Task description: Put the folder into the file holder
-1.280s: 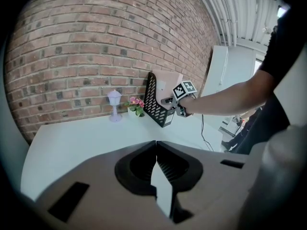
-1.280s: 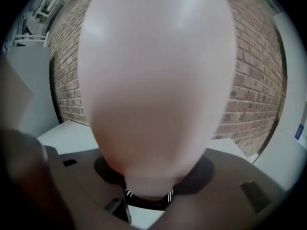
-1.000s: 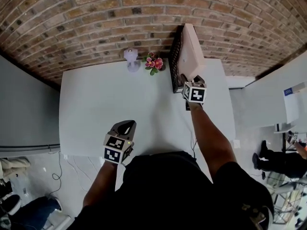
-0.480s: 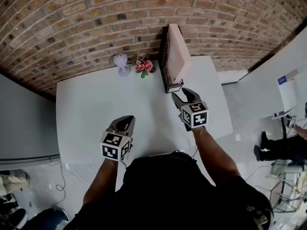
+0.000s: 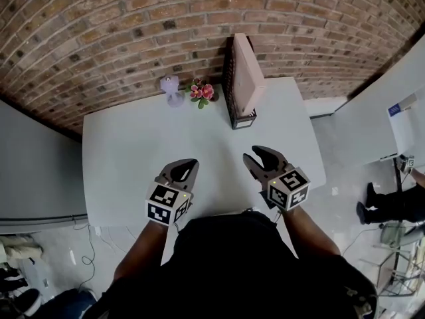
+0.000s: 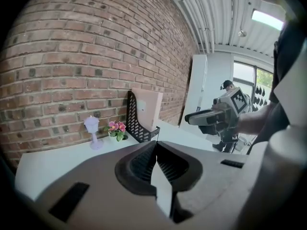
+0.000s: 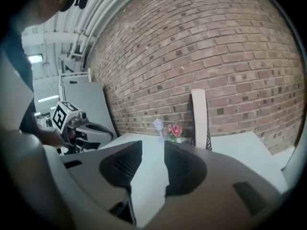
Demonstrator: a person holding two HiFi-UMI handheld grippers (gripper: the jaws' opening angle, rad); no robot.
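The folder (image 5: 247, 72) is a plain, pale pinkish-beige slab with a flat, unmarked face. It stands on edge inside the holder (image 5: 230, 92), a black mesh rack, in the upper middle of the head view. It rises well above the holder's rim and leans slightly to the right. In the left gripper view a small pale tab shows high on the face of the folder (image 6: 146, 108). In the right gripper view the folder (image 7: 198, 114) is seen edge-on as a narrow upright strip, with black mesh showing at its foot.

The holder sits at the far edge of the white table (image 5: 133, 151), against the brick wall (image 5: 133, 32). Just left of it are pink flowers (image 5: 202, 93) and a small lilac lamp (image 5: 170, 89).

Both tools are low in the head view, well apart from the holder. The left gripper (image 5: 190, 162) sits at lower centre-left with its 2 jaws clenched together on nothing. The right gripper (image 5: 256, 153) sits at lower centre-right, released. Its 2 jaws stand apart and are closing, with only bare table seen between them.
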